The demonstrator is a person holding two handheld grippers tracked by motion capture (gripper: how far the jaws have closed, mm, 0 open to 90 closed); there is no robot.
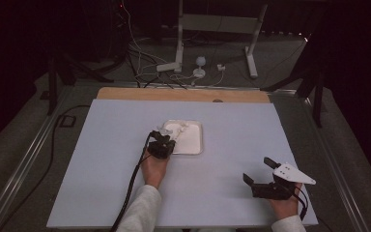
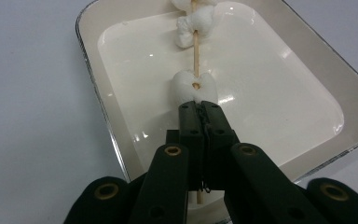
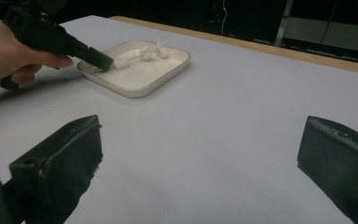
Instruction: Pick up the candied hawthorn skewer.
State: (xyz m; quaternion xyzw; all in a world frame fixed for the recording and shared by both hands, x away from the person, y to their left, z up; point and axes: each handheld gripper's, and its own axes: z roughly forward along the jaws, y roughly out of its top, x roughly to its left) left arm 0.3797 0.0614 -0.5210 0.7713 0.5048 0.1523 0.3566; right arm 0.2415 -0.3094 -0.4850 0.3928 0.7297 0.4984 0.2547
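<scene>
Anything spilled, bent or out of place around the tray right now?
Nothing stands out. The left tongs are shut on the wooden skewer of white marshmallow-like pieces over the tray. The right tongs rest open, apart from it.

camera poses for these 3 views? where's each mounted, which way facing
High view: above the person's side, looking forward and down on the table; forearms and both tools show.
Left gripper view: on the left tool, facing into the white tray; jaws shut on the skewer.
Right gripper view: on the right tool, facing across the table, jaws open.
All share the tray.
</scene>
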